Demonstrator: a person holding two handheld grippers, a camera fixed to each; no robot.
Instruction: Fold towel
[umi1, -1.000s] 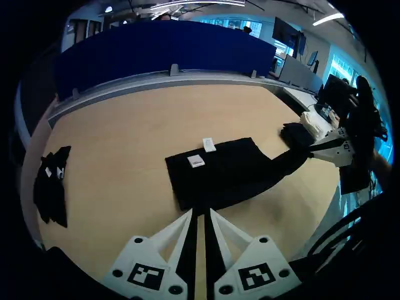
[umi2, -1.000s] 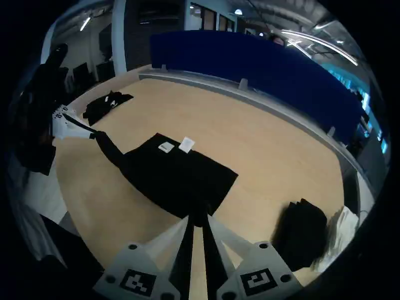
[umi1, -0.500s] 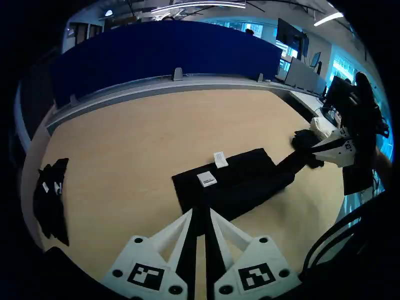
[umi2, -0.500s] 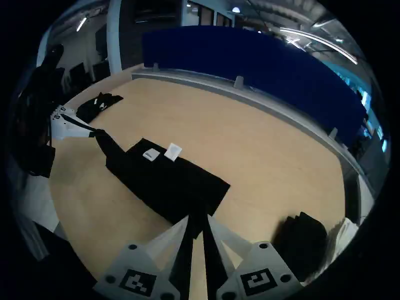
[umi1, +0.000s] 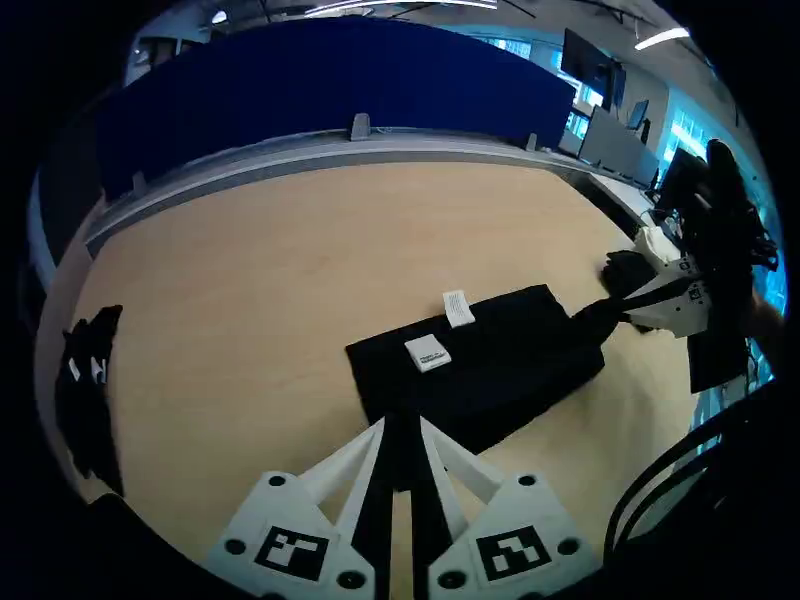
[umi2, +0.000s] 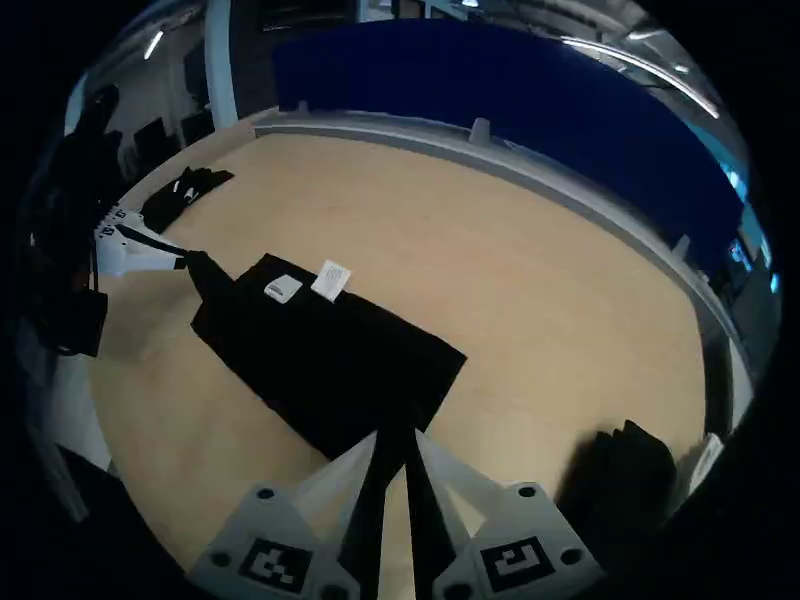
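One black towel (umi1: 480, 360), two white tags (umi1: 428, 352) on it, at centre of the left gripper view on a wooden table (umi1: 250, 270). Bottom centre there: left gripper (umi1: 400, 440), fingers pinched narrow on its near corner. Bottom centre, right gripper view: right gripper (umi2: 397, 440), pinching another corner.

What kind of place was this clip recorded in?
Most likely an open-plan office: a long wooden desk backed by a blue partition screen, with monitors on the neighbouring desks and strip lights overhead.
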